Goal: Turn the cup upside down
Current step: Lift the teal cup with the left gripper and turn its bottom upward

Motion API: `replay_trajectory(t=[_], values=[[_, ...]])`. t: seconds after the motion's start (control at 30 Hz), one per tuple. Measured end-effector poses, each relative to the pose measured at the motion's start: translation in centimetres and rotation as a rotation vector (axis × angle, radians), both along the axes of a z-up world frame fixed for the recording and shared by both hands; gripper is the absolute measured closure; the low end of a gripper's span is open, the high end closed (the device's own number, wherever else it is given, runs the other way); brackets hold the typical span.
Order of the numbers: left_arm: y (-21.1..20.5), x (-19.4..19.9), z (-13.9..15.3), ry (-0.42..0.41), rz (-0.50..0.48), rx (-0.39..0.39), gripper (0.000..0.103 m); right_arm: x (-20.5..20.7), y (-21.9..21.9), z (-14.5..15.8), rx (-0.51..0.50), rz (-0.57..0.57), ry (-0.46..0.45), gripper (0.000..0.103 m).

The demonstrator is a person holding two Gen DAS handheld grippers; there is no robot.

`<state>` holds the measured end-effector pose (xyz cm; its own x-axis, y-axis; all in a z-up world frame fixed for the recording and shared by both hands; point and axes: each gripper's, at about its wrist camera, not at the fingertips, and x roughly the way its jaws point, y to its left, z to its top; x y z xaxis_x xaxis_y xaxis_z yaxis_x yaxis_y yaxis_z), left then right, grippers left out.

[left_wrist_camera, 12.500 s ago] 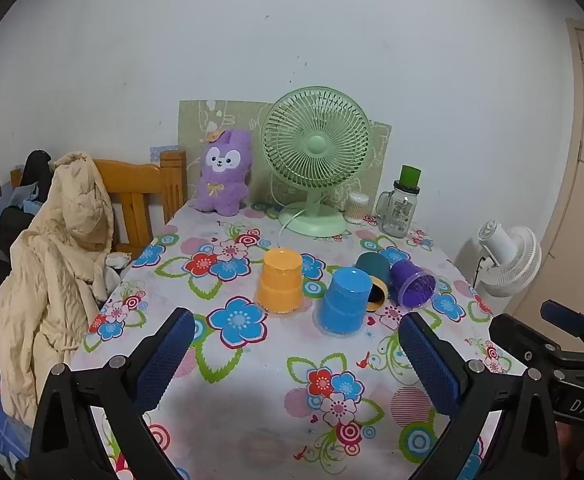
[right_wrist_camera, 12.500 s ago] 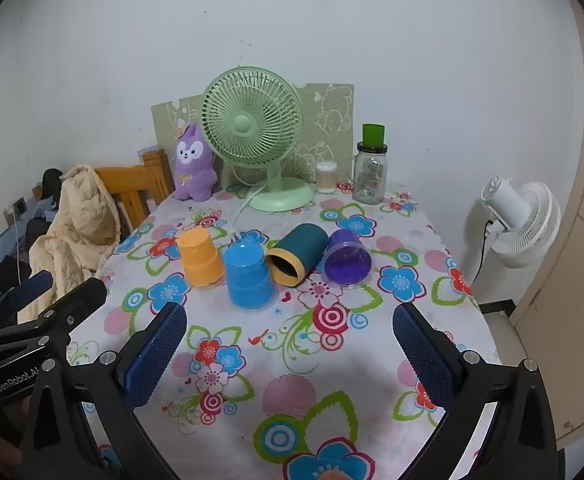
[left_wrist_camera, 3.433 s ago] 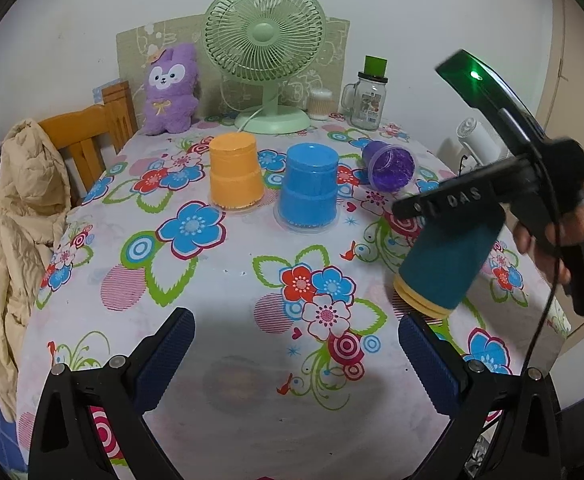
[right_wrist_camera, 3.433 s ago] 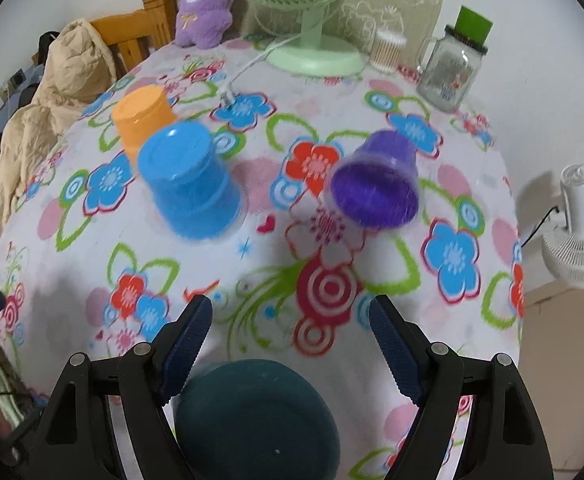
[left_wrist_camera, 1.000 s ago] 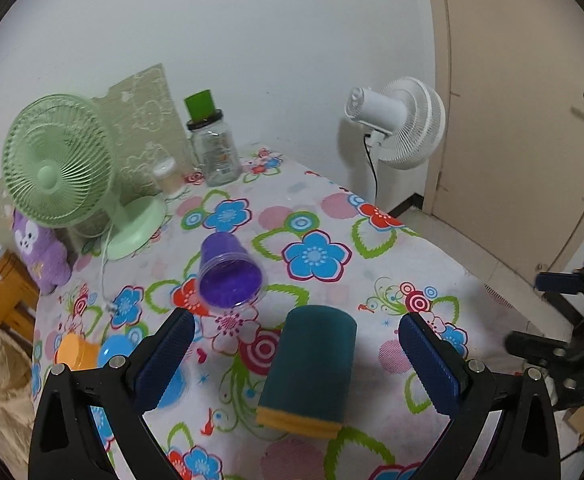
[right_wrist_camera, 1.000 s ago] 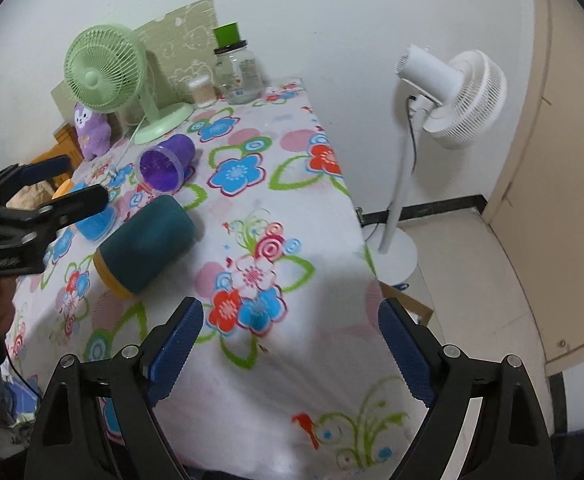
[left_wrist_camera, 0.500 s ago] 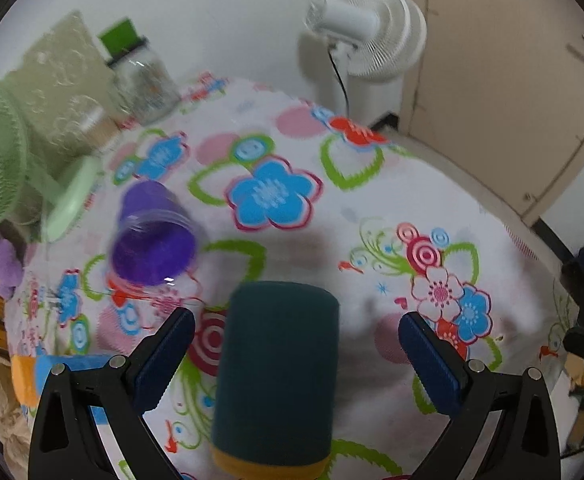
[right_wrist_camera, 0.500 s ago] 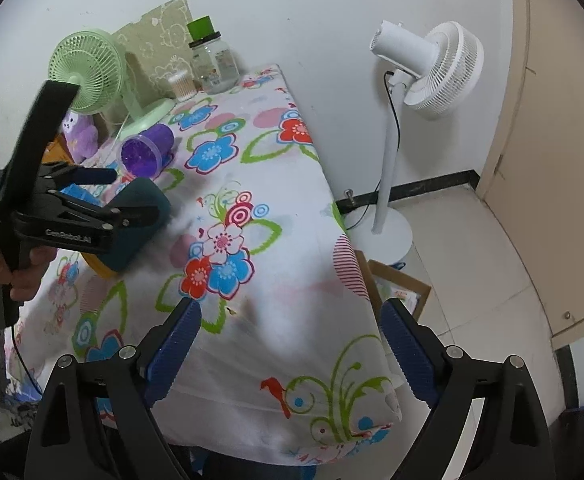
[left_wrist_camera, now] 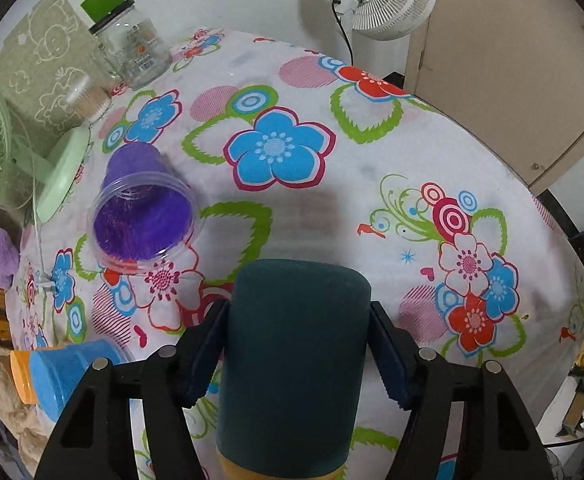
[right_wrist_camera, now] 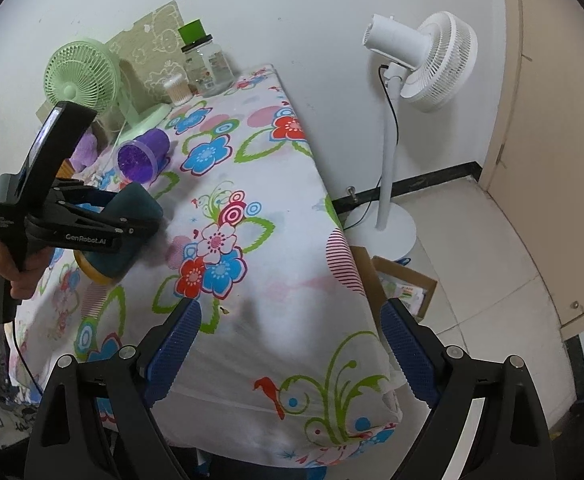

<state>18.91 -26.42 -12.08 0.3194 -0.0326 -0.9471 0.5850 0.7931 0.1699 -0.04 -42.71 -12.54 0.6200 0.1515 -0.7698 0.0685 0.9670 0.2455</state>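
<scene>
A dark teal cup [left_wrist_camera: 292,356] with a yellow rim lies on its side on the flowered tablecloth, base pointing away from me. My left gripper [left_wrist_camera: 298,344] is shut on its body, blue pads pressed on both sides; it also shows in the right wrist view [right_wrist_camera: 132,216] around the teal cup [right_wrist_camera: 128,232]. A purple cup [left_wrist_camera: 142,212] lies on its side to the left, mouth toward me. My right gripper [right_wrist_camera: 288,344] is open and empty over the table's front right edge.
A blue cup [left_wrist_camera: 64,368] and an orange cup [left_wrist_camera: 18,376] sit at the left edge. A green desk fan [right_wrist_camera: 80,76], a glass jar with green lid [left_wrist_camera: 130,52] and a cotton-swab pot stand at the back. A white floor fan [right_wrist_camera: 424,64] stands beside the table.
My left gripper has moved in on the lying teal cup and shut on it. My right gripper has stayed back at the table's edge, still open.
</scene>
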Motion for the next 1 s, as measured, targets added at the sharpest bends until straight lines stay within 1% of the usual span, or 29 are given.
replay_trajectory(t=[0.1,0.23,0.43,0.57,0.8,1.0], values=[[0.8,-0.8,1.1,-0.033,0.011,-0.031,0.033,0.1,0.4,0.1,0.011,0.015,-0.008,0.01],[2.5,-2.3,3.1,-0.076,0.052,-0.088,0.034,0.3,1.6,0.3,0.013,0.053,-0.015,0.01],[5.2,-4.5,5.2,-0.118,0.112,-0.156,0.034,0.9,4.6,1.1,0.015,0.128,-0.038,0.01],[7.1,-5.8,6.2,-0.14,0.151,-0.2,0.035,1.2,6.9,1.9,0.006,0.186,-0.059,0.01],[10.2,-7.6,7.5,-0.17,0.206,-0.249,0.035,2.0,11.0,3.7,-0.014,0.288,-0.097,0.01],[12.9,-9.4,9.0,-0.21,0.257,-0.304,0.035,2.1,13.9,5.3,-0.042,0.351,-0.123,0.01]])
